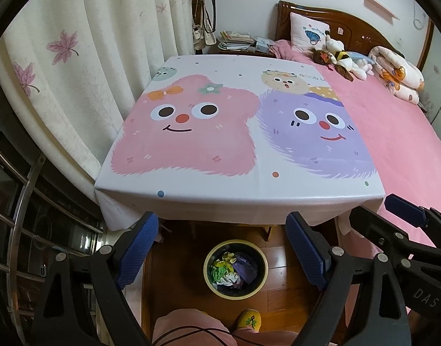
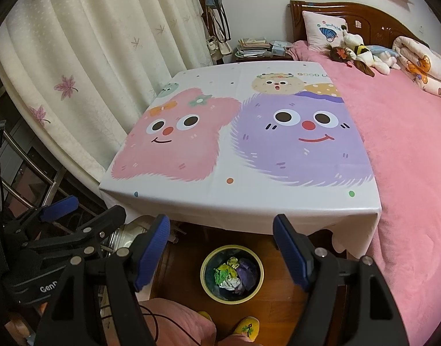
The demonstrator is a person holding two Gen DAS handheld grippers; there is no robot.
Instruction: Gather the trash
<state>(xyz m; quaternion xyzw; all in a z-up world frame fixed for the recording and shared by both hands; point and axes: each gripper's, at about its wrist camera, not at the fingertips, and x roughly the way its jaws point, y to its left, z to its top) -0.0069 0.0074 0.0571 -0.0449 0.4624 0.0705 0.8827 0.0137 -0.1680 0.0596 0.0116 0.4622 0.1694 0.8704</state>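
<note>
Crumpled paper scraps (image 1: 235, 271) fill the bin (image 1: 209, 284) at lower centre. Our left gripper (image 1: 222, 248) and right gripper (image 2: 222, 252) hang with jaws apart, empty. We should scan the tablecloth (image 2: 249, 201) for leftovers.

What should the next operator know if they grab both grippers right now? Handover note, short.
Left gripper: open, empty, held above the floor in front of the table.
Right gripper: open, empty, beside the left one.
Trash bin: on the wood floor just below the table's near edge, upright, holding crumpled trash in green, yellow, white and purple.
Table: no trash visible on the cartoon tablecloth in either view.
Done: the visible pieces are in the bin.
Left: nothing loose shows on the floor near the bin; the area under the table is hidden, so check there before calling it finished.
</note>
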